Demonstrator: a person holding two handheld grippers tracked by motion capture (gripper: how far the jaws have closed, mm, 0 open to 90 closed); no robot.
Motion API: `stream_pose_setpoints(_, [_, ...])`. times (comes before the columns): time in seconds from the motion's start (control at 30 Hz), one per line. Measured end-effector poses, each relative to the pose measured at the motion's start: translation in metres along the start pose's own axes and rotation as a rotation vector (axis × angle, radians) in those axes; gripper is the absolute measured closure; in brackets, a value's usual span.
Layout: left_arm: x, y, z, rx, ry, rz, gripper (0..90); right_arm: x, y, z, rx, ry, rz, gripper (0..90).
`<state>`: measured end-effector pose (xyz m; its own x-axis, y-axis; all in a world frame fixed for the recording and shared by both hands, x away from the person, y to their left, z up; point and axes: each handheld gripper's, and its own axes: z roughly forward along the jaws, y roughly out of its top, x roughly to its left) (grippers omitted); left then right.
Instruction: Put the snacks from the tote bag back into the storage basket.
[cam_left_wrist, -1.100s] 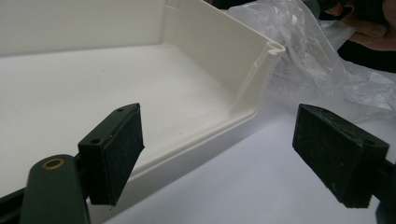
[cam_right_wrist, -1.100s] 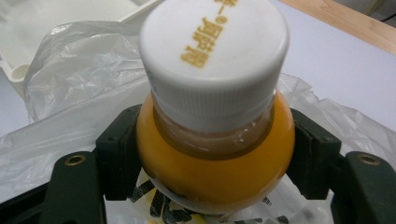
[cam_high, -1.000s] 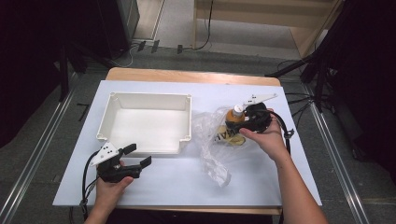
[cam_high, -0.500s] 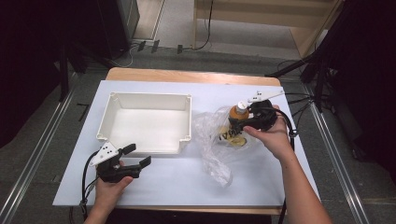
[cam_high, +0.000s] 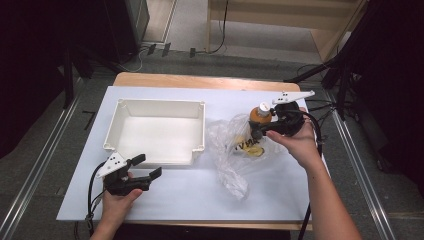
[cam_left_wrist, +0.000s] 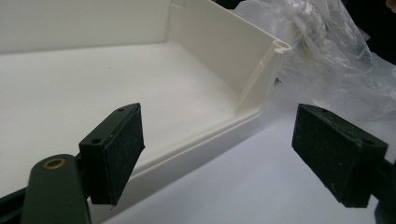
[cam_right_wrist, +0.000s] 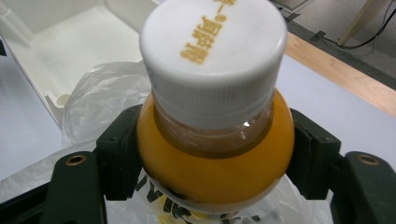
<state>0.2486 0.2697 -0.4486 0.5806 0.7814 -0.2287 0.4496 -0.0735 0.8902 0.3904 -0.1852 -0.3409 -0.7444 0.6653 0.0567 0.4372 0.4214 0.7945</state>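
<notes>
Gold writing on white cap (cam_right_wrist: 212, 44), orange bottle (cam_right_wrist: 215, 158) in right claw (cam_right_wrist: 212, 161)

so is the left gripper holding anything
No, the left gripper has its jaws wide apart with nothing between them, beside the white tray.

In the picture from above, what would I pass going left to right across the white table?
Left tool held open near the front edge → white tray → crumpled clear plastic bag → orange bottle with a white cap → right tool shut on that bottle, with the hand behind it.
</notes>
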Motion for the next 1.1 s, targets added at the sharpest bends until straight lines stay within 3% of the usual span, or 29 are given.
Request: stream_pose_setpoints(1.1, [-0.001,0.0,-0.001,-0.008,0.0,-0.003,17.0,-0.002,0.031,-0.037,-0.035,-0.021,-0.014,31.0])
